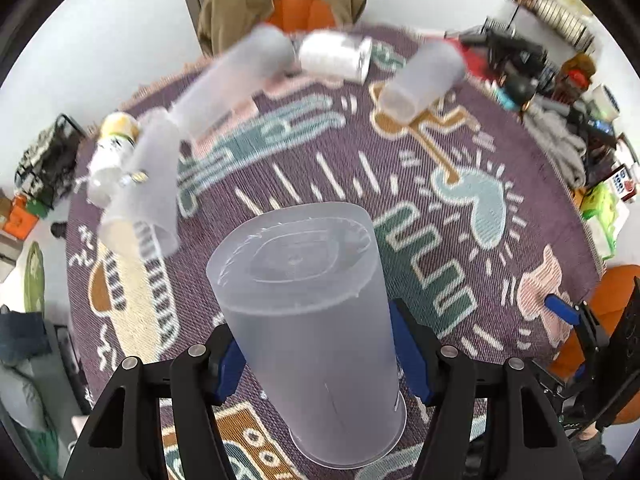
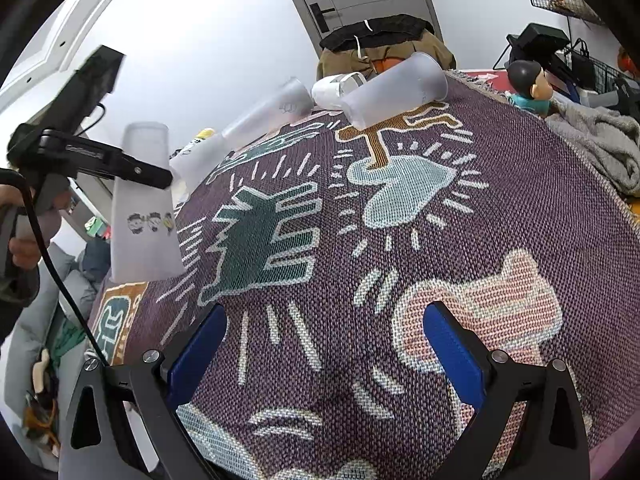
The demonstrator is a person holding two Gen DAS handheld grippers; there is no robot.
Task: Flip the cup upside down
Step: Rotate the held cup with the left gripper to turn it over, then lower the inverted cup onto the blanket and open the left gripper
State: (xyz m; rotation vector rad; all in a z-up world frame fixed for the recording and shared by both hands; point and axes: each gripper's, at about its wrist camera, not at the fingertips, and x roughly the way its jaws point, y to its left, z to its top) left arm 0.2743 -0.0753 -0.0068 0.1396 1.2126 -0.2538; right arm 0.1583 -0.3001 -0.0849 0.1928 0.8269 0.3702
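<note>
Frosted translucent cup [image 1: 316,320] is inverted: flat base up, wide rim down, tapering toward the top. It tilts slightly in my left hand-held gripper [image 1: 320,356], blue pads pinching its sides mid-body. From the right wrist view it shows small cartoon figures printed on the wall [image 2: 146,204]. Rim looks just above the desk [image 1: 400,208], contact unclear.

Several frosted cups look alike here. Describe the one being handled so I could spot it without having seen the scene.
Start at the purple patterned cloth covering the table. At its near left edge, the cup stands base-up, wide rim down, between the left tongs. Unlike the other frosted cups, which lie tipped over far across the cloth, it is clamped and upright.
</note>
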